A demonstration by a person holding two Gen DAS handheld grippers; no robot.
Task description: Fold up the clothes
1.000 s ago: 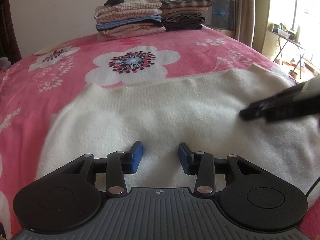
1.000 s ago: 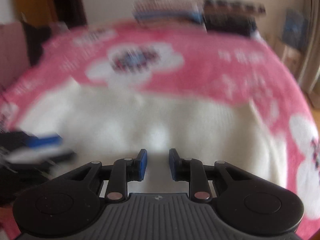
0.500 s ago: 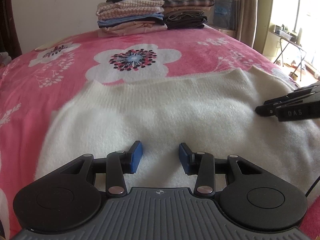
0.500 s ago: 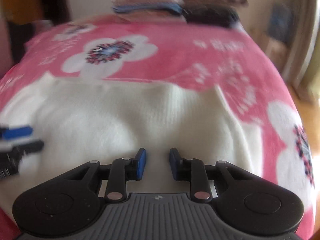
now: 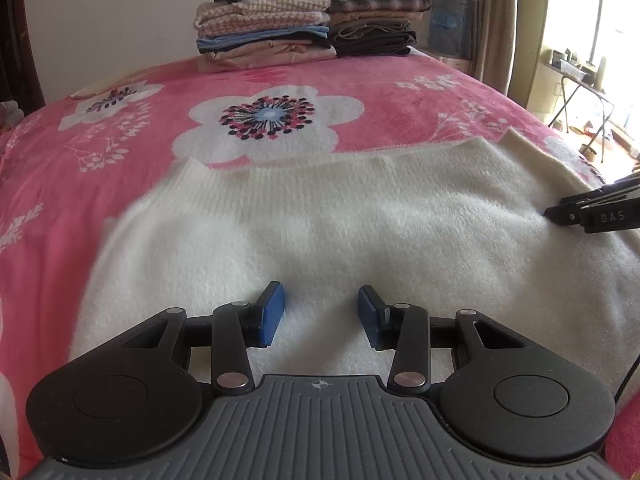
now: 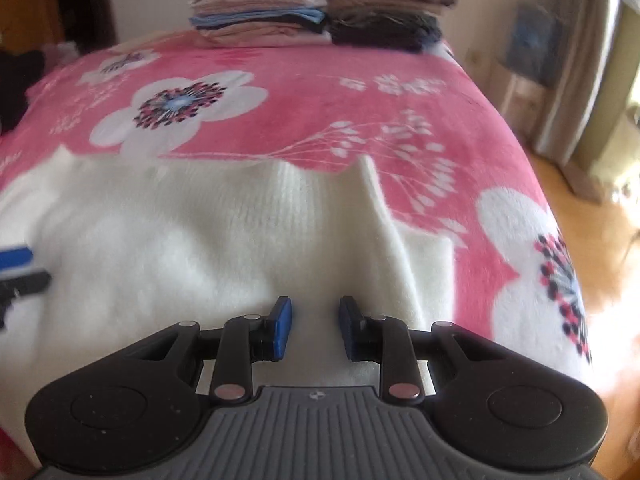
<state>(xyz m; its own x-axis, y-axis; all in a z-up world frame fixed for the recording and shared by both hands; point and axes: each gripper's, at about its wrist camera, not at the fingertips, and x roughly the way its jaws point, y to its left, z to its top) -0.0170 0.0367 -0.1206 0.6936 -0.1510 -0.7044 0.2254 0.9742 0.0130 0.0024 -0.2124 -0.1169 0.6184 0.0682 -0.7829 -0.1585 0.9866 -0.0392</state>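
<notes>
A fluffy white sweater [image 5: 360,220] lies spread flat on a pink flowered blanket [image 5: 400,92]. My left gripper [image 5: 320,312] hovers low over the sweater's near middle, open, with only fabric below the blue pads. My right gripper [image 6: 314,326] is over the sweater's right part [image 6: 200,248], beside a folded-in sleeve [image 6: 416,256]; it is open too, with a narrower gap and nothing pinched. Each gripper shows in the other's view: the right gripper [image 5: 592,212] at the right edge, the left gripper [image 6: 16,276] at the left edge.
Two stacks of folded clothes stand at the bed's far end, a light stack [image 5: 264,32] and a dark stack [image 5: 372,28]. The bed edge drops to a wooden floor [image 6: 600,208] on the right. A folding table [image 5: 576,80] and curtain [image 5: 488,20] are by the window.
My right gripper has slid to the right across the sweater, toward its right side and the sleeve. The left gripper has stayed where it was.
</notes>
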